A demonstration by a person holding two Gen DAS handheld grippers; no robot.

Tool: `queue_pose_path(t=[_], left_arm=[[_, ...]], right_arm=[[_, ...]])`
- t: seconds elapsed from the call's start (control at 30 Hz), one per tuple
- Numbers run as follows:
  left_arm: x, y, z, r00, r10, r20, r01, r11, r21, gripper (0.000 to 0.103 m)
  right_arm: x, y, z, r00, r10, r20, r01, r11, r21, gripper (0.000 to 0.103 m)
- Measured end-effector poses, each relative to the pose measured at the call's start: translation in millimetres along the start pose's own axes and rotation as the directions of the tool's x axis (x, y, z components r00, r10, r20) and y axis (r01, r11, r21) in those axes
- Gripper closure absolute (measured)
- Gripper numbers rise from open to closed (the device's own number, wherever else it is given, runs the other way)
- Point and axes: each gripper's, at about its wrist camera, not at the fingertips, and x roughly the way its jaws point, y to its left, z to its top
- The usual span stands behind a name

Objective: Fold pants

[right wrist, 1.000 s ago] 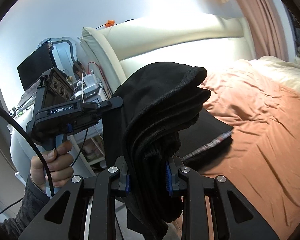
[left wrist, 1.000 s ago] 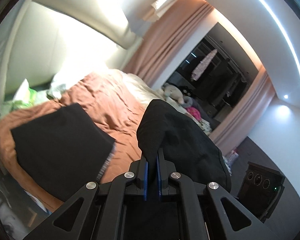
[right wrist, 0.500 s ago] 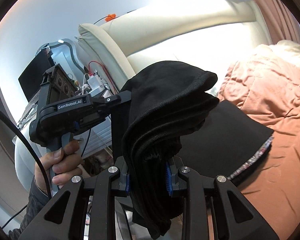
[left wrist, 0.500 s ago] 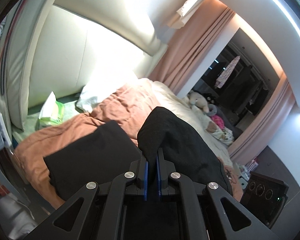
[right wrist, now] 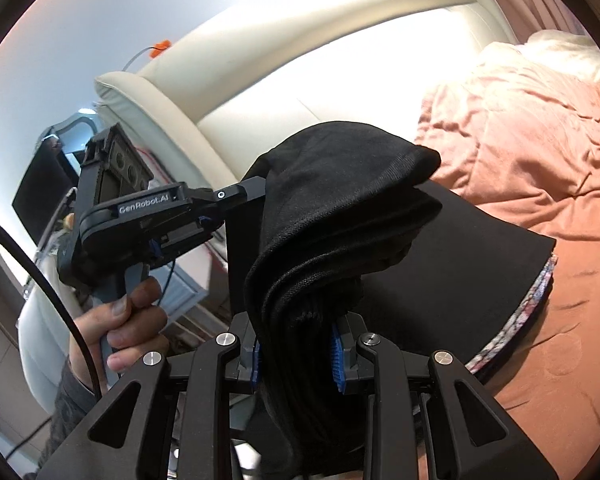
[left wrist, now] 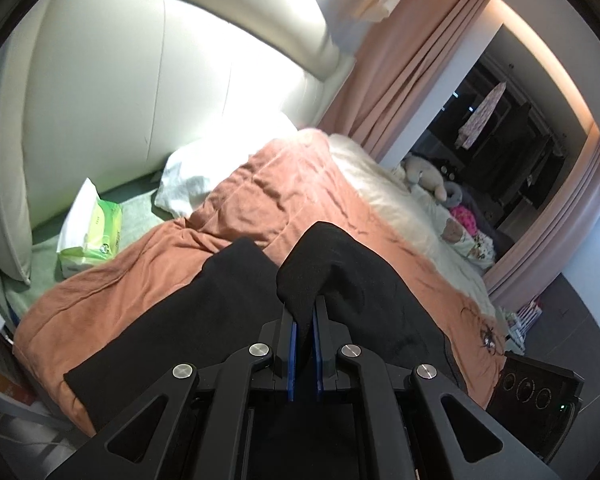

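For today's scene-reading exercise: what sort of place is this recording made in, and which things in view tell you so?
Most likely a home bedroom. A bed with a rumpled orange duvet and white pillow stands against a padded cream headboard, soft toys lie at the far side, and pink curtains hang beyond.

An orange blanket (left wrist: 148, 276) covers the bed. A green tissue pack (left wrist: 90, 236) and white pillow (left wrist: 204, 172) lie by the headboard (left wrist: 140, 80).

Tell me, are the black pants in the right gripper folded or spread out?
Folded. The black pants sit bunched in several stacked layers between the pads of the right gripper, which is shut on them.
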Motion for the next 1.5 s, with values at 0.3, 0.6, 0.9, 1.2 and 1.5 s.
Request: queue_pose_path(t=[0.3,0.6,0.9,1.2,1.5], left_arm=[[68.2,-1.6,13.6,0.994,0.064,-0.094,-0.062,0.998,0.022,0.097],[128.2,-5.1,15.7,0.976,0.154,-0.153,-0.145,0.987,0.067,0.095],[118.9,4.6,6.3,0.959,0.221,-0.176,-0.216,0.975,0.047,0.064],[83.2,3.4,-22.8,0.96,0.209,-0.186,-0.204,0.978,0.045,0.059],[62.4,-16.0,-43.7,0.977,0.148,-0.154,-0.143,0.989,0.039,0.059]], right_arm=[[22.4,-27.4,18.4,1.0,-0.009,-0.016,0.01,0.998,0.056,0.08],[30.8,-68.7,20.7,0.999,0.018,-0.047,-0.009,0.985,0.172,0.07],[36.1,-87.9,31.9,0.996,0.038,-0.081,-0.018,0.971,0.238,0.049],[6.2,-122.9,53.6,0.987,-0.157,-0.036,0.161,0.95,0.266,0.062],[-25.1,-77.0,57.1,0.995,-0.099,0.018,0.097,0.991,0.089,0.062]])
